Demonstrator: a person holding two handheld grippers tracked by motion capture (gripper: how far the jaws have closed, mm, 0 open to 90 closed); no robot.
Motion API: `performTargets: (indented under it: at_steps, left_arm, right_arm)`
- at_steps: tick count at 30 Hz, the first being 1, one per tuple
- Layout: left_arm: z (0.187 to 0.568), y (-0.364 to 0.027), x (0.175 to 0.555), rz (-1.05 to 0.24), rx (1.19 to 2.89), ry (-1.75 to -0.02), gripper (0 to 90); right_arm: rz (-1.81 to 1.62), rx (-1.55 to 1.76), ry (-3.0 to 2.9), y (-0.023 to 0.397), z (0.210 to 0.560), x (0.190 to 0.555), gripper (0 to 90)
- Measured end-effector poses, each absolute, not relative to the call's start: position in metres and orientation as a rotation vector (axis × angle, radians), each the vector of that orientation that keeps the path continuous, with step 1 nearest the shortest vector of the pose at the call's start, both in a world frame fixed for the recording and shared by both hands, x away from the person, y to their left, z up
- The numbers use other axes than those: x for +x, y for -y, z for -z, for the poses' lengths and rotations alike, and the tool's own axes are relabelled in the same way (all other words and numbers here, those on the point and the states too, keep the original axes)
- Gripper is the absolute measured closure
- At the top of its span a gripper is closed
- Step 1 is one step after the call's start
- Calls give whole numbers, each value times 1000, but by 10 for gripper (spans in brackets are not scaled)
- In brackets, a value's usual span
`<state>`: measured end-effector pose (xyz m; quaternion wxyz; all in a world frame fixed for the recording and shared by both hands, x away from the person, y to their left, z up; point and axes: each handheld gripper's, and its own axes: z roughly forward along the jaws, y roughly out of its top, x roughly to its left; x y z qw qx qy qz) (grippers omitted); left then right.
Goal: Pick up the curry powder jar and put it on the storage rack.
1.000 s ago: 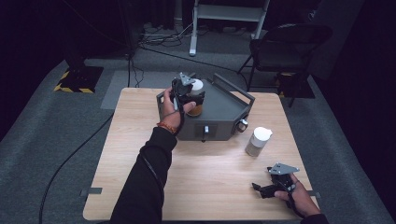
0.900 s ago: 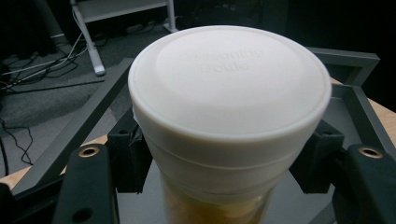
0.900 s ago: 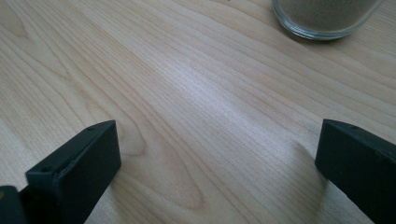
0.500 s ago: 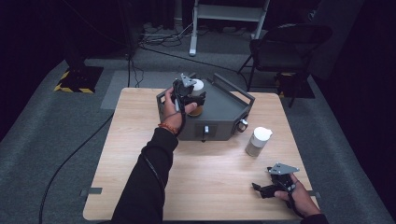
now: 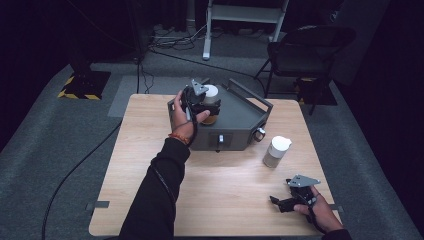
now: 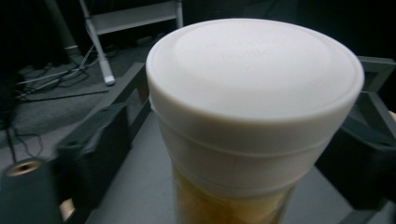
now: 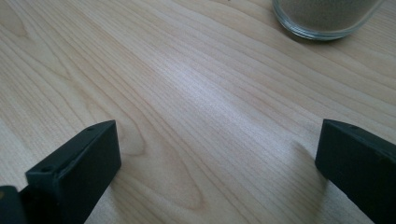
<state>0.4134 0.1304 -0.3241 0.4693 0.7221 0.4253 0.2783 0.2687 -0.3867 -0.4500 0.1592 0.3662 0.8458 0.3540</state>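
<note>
Left gripper [image 5: 204, 102] w/ jaws just opening round white-lidded jar [image 5: 210, 104], upright on grey tray [image 5: 240, 120]; jar sits btwn jaws, no longer squeezed.

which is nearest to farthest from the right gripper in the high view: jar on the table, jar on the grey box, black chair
1. The white-lidded jar on the table, just up-left of the right gripper.
2. The amber jar on the grey box, at the left gripper, across the table.
3. The black chair, on the floor beyond the table's far edge.
</note>
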Motion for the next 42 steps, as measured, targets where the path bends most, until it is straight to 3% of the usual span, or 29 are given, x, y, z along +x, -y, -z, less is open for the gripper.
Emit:
performTargets:
  at_steps: [13,42]
  left_arm:
    - [324,-134,401,-744,1782,-1038,13]
    - [335,-147,361,-722,1863,-875,11]
  right_arm:
    - [-1012,1047,-2417,387,450,269,0]
    - [-1011,1046,-2418,387,450,269,0]
